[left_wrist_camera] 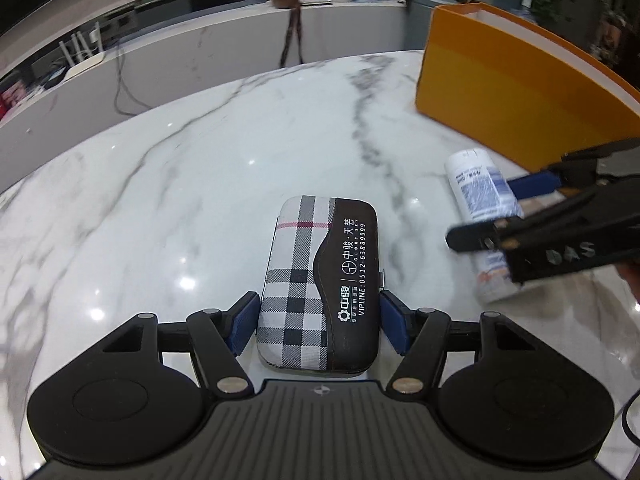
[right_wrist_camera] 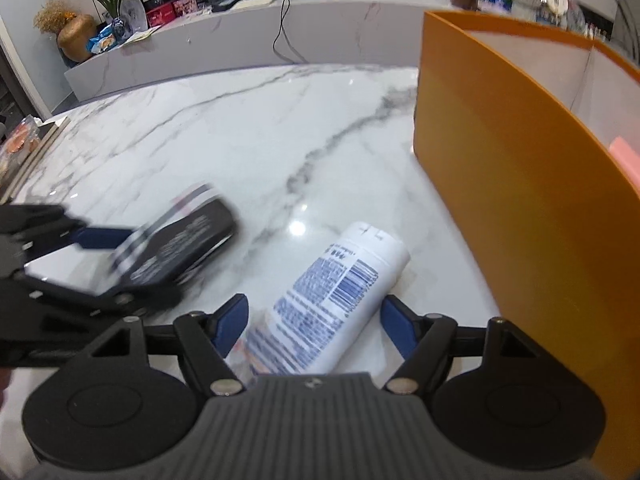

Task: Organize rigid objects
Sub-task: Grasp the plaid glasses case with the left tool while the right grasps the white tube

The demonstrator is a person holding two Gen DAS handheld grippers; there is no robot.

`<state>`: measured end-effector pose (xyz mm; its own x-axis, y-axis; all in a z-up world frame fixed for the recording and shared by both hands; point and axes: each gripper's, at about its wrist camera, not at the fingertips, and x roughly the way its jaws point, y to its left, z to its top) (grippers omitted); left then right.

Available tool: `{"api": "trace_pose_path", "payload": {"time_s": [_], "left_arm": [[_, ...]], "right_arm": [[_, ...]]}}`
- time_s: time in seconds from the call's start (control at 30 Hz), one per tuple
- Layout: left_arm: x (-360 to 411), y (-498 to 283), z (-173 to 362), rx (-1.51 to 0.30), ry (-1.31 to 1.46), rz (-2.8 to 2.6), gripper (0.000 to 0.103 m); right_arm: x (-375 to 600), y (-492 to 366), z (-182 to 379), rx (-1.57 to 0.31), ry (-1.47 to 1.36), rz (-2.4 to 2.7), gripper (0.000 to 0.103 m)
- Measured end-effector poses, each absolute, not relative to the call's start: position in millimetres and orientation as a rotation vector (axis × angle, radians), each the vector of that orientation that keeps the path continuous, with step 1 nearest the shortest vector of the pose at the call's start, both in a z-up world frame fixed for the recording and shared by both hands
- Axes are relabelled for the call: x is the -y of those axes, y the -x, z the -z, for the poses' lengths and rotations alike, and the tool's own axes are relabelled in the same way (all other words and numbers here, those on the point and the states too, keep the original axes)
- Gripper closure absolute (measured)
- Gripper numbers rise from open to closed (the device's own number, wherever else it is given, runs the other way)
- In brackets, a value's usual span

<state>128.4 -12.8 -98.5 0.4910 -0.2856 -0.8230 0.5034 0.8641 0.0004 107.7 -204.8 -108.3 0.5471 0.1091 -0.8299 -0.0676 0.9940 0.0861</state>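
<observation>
A plaid and black zip case (left_wrist_camera: 316,280) lies on the white marble table (left_wrist_camera: 180,184). My left gripper (left_wrist_camera: 319,322) is shut on its near end, one blue pad against each long side. In the right wrist view the case (right_wrist_camera: 180,252) shows blurred at the left, in that gripper (right_wrist_camera: 120,268). A white bottle with blue print (right_wrist_camera: 328,300) lies slanted on the table between the fingers of my right gripper (right_wrist_camera: 313,326). Its pads stand off the bottle's sides, so the gripper is open. In the left wrist view the bottle (left_wrist_camera: 480,192) and the right gripper (left_wrist_camera: 496,208) are at the right.
A tall orange box (right_wrist_camera: 500,200) with an open top stands at the right, close beside the bottle; it also shows as the orange box (left_wrist_camera: 500,92) in the left wrist view. A white counter (right_wrist_camera: 240,40) with cables, plants and clutter runs behind the table.
</observation>
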Motion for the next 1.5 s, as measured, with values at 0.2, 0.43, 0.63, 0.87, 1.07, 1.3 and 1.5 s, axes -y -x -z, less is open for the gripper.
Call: {"api": "trace_pose_path", "payload": {"time_s": [0.2, 0.43, 0.63, 0.87, 1.07, 1.3, 1.5], "left_arm": [[5, -120, 98, -0.93, -0.241, 0.46, 0.022], [7, -115, 103, -0.853, -0.222, 0.461, 0.016], [14, -118, 104, -0.851, -0.222, 0.457, 0.012], [20, -115, 106, -0.836, -0.213, 0.437, 0.009], [23, -119, 108, -0.809, -0.187, 0.402, 0.008], [24, -126, 111, -0.769, -0.155, 0.347, 0.008], [22, -130, 110, -0.759, -0.146, 0.346, 0.02]], "right_arm": [[188, -108, 120, -0.852, 0.121, -0.111, 0.031], [201, -113, 128, -0.783, 0.068, -0.095, 0.031], [199, -114, 133, -0.74, 0.059, -0.104, 0.03], [200, -113, 134, -0.738, 0.058, -0.108, 0.031], [201, -113, 135, -0.737, 0.057, -0.107, 0.031], [200, -111, 134, -0.732, 0.056, -0.107, 0.03], [202, -112, 134, -0.73, 0.051, -0.099, 0.031]]}}
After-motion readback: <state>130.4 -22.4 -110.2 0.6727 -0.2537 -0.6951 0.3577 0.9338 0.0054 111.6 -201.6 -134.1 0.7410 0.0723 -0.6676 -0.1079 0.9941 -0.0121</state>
